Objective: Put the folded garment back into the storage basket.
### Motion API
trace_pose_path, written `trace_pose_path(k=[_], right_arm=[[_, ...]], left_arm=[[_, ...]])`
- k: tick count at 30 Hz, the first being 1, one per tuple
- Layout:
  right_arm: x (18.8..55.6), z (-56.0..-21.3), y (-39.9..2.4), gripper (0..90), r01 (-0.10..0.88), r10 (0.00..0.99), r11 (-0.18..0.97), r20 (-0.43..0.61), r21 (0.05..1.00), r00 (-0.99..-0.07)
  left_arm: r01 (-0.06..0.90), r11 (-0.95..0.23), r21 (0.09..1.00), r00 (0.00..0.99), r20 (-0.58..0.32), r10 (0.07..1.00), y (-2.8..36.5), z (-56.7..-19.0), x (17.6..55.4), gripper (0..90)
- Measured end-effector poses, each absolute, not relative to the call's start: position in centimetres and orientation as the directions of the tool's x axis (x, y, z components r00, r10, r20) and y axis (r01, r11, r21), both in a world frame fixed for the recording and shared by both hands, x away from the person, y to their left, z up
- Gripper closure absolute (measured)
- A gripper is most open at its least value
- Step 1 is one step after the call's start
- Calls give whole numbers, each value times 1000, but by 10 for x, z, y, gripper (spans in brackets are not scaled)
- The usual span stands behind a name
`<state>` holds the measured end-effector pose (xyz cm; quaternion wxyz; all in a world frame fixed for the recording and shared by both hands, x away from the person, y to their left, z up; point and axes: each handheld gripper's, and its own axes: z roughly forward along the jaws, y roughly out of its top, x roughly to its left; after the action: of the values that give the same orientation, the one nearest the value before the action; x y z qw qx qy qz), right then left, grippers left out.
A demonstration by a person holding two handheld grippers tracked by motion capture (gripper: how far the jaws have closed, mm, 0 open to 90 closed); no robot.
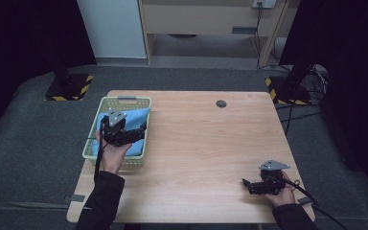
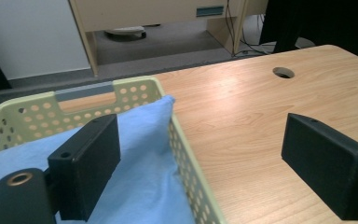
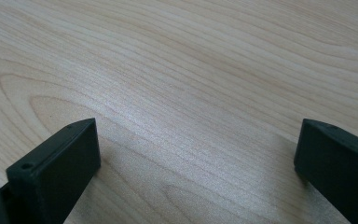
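Right tongs [image 1: 246, 184]: wide apart, low over pale wooden desk [image 1: 206, 143]. Left tongs [image 1: 141, 130]: wide apart, straddling pale-green perforated plastic basket [image 1: 124, 101] wall; blue cloth [image 1: 135, 116] inside.

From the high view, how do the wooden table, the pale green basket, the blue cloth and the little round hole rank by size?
Largest to smallest as they look in the high view:
1. Light wooden table
2. Pale green perforated plastic basket
3. Folded blue cloth, lying inside the basket and partly hidden by the left hand-held gripper
4. Small dark round hole in the tabletop
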<state>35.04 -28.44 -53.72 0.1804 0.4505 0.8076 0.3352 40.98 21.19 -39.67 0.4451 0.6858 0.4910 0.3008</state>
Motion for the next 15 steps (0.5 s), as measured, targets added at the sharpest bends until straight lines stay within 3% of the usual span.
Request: trace_pose_path(k=[15], right_arm=[[350, -537, -284, 3, 607, 849, 369, 11, 704, -529]], left_arm=[[384, -165, 908, 403, -4, 915, 189, -395, 404, 100]])
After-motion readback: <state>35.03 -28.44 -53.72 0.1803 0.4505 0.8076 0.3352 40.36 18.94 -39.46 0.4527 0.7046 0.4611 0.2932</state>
